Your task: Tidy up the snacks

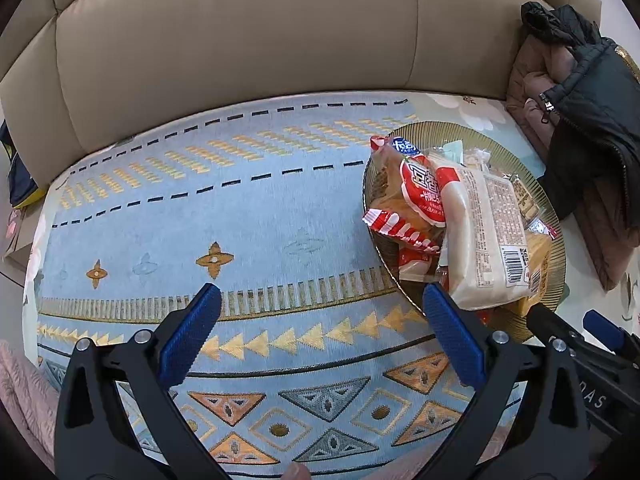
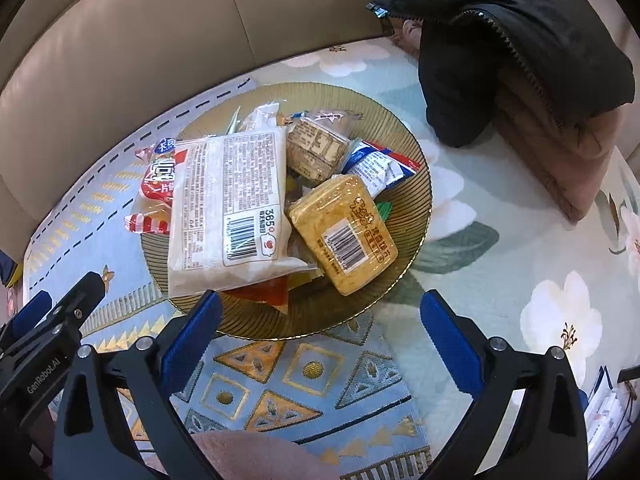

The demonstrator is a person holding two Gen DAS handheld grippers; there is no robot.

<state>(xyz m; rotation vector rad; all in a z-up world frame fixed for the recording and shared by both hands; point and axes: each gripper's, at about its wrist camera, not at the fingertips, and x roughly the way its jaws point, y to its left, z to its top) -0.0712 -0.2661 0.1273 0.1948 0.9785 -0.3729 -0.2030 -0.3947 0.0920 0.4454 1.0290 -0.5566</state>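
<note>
Right gripper (image 2: 320,320), nearest the lens, fingers spread and empty, poised at the near rim of the ribbed amber bowl (image 2: 416,168). Left gripper (image 1: 320,320), likewise released and holding nothing, hangs over the patterned blue mat (image 1: 180,208) beside the bowl. The snacks lie heaped in the bowl: a white bread packet (image 2: 224,200) topmost, a yellow cake block (image 2: 344,232) beside it, a red-striped packet (image 2: 156,188) overhanging the rim. Advisable approach: take the topmost packet by its edge, lifting clear so that neighbours are not dragged out.
</note>
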